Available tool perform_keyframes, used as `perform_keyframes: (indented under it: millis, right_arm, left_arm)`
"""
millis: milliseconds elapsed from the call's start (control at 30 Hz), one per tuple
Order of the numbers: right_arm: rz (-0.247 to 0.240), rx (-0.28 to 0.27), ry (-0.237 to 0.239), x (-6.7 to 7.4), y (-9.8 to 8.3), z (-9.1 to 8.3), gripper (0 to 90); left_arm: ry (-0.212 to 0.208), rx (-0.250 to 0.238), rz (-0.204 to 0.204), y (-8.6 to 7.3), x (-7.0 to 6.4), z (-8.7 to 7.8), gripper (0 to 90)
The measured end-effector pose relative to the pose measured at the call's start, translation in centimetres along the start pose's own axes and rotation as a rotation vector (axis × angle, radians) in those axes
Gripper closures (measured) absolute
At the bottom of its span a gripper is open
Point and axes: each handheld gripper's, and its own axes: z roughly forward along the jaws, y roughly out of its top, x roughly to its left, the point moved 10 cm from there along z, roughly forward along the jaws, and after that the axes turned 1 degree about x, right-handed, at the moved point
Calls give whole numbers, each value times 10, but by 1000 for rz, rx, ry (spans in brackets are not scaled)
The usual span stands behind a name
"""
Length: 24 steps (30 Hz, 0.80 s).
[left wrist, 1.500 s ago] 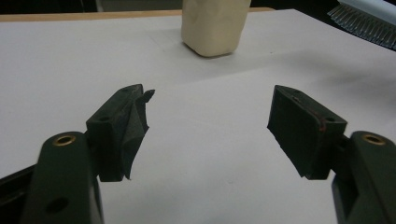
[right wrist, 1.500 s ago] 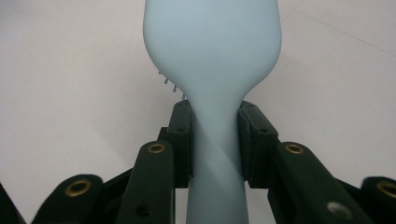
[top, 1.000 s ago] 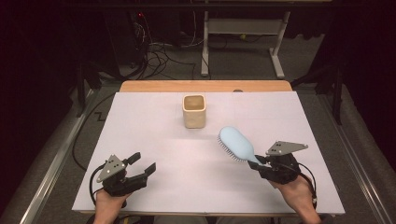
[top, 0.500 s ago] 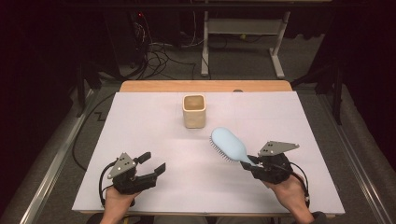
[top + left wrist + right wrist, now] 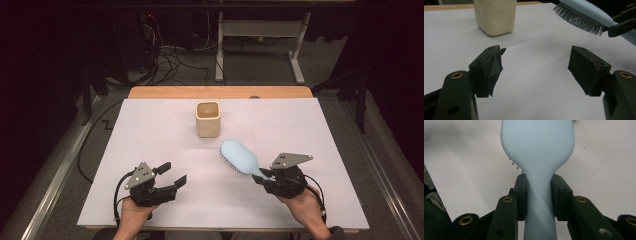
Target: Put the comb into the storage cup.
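Hairbrush [image 5: 239,157]: clenched at handle by my right gripper [image 5: 263,174]; left gripper [image 5: 172,173] released, empty; keep head level approaching cup [image 5: 208,118]

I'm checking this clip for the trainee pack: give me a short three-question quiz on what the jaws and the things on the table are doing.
1. True or false: the right gripper has its jaws shut on the handle of the blue hairbrush.
2. What is between the jaws of the left gripper?
A. the brush
B. the cream cup
C. nothing
3. Fill in: the hairbrush's bristles face ____ the table.

Key
1. True; the pads press both sides of the handle.
2. C; the cream cup stands apart, farther back on the white table.
3. Down, toward.
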Motion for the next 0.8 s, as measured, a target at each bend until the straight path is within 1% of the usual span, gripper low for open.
perform_keyframes:
  millis: [167,367,633,800]
  right_arm:
    - [-4,2,7,3,0,3,705]
    - [-12,11,16,8,0,8,705]
    - [-21,12,23,12,1,10,705]
    - [-29,14,28,15,3,13,705]
  left_arm:
    - [-14,7,2,1,-5,4,268]
    - [-47,24,3,2,-14,14,262]
    - [-65,32,4,4,-19,22,259]
    - [-79,41,13,5,-25,28,255]
